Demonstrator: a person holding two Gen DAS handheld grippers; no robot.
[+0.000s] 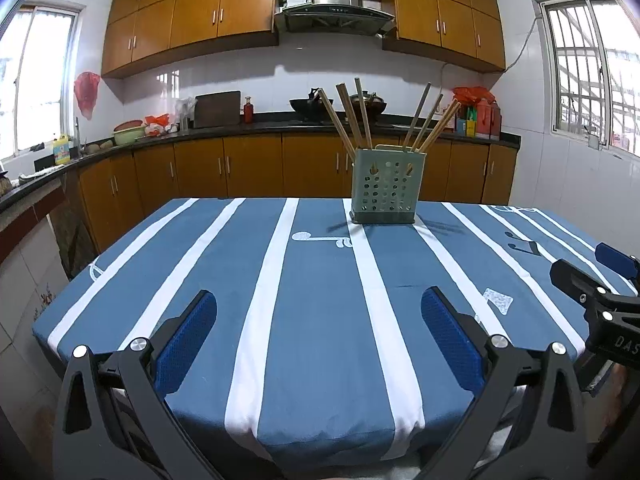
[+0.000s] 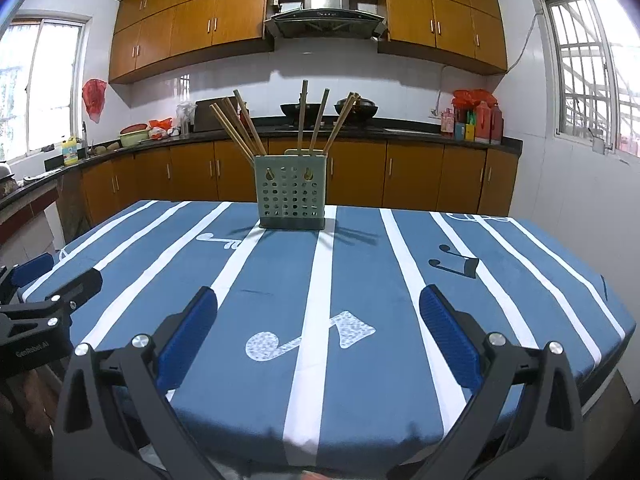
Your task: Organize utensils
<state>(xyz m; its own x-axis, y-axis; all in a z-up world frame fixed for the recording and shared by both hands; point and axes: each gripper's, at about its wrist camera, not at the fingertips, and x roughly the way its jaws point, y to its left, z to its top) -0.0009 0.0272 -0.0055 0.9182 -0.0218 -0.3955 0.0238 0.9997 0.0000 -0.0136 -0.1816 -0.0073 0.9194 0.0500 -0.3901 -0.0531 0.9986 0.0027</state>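
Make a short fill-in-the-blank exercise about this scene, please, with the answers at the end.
1. The chopsticks stand in a green ____.
2. The holder stands on a blue cloth with ____ stripes.
3. The jaws of the left gripper and the right gripper are both ____.

Answers: holder; white; open

Wooden cabinets (image 1: 224, 12), barred windows (image 1: 592, 80)

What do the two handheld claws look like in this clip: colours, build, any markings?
Both match: the left claw and right claw have black angular frames, silver round bolt heads, and fingers faced with blue textured pads. White lettering marks the bodies: "DAS" on the right one seen from the left camera, "GenRobot.AI" on the left one seen from the right camera.
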